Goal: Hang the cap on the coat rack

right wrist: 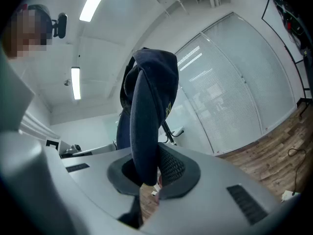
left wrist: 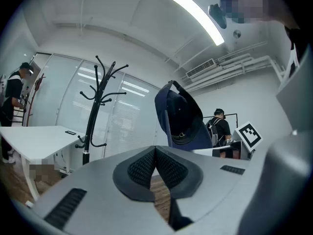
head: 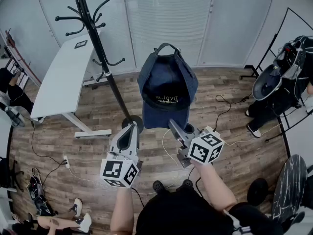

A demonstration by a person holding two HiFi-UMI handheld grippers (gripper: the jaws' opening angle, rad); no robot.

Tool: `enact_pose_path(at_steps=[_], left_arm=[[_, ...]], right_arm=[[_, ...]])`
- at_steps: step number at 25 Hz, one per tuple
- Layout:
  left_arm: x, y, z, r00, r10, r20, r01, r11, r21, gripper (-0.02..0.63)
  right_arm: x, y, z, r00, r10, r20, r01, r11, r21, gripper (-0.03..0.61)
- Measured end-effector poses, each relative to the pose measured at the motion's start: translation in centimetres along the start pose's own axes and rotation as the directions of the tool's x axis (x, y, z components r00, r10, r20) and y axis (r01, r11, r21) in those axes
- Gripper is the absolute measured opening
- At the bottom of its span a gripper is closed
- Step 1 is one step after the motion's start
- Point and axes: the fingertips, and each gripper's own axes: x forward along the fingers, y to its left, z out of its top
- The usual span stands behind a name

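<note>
A navy cap (head: 166,89) with gold lettering is held up in the air in the head view, its strap loop at the top. My right gripper (head: 173,125) is shut on the edge of its brim (right wrist: 145,131), which stands between the pads. The cap (left wrist: 181,119) also shows ahead in the left gripper view. My left gripper (head: 131,127) is beside it to the left, shut with nothing between its pads (left wrist: 142,168). The black coat rack (head: 95,38) stands to the left of the cap, its hooks bare, its base (head: 132,123) just beyond the left gripper.
A white table (head: 63,80) stands left of the rack. Cables (head: 230,106) and a power strip (head: 66,160) lie on the wood floor. A person in black (head: 281,82) sits at the right, and another person (left wrist: 12,97) stands at the far left.
</note>
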Motion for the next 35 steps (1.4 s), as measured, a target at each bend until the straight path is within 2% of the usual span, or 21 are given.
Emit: enact_pose_path(at_steps=[10, 16, 21, 27, 35], left_arm=[[-0.1, 0.1, 0.5, 0.999, -0.031, 0.011, 0.031, 0.999, 0.016, 0.015], [0.9, 0.1, 0.2, 0.999, -0.047, 0.002, 0.047, 0.999, 0.008, 0.015], [2.5, -0.5, -0.8, 0.998, -0.059, -0.02, 0.059, 0.998, -0.001, 0.015], [5.9, 0.2, -0.5, 0.999, -0.033, -0.028, 0.033, 0.999, 0.012, 0.015], [11.3, 2.7, 2.7, 0.998, 0.064, -0.002, -0.064, 0.996, 0.064, 0.015]], right_arm=[[0.1, 0.5, 0.4, 0.999, -0.014, 0.029, 0.014, 1.0, -0.006, 0.046], [0.1, 0.6, 1.0, 0.999, 0.006, 0.048, -0.01, 0.998, 0.065, 0.046], [0.0, -0.7, 1.3, 0.999, 0.005, 0.038, -0.007, 0.998, 0.057, 0.046], [2.4, -3.4, 3.2, 1.0, 0.021, 0.022, -0.022, 0.999, 0.045, 0.046], [8.3, -7.5, 7.9, 0.998, 0.056, 0.011, -0.055, 0.998, -0.027, 0.046]])
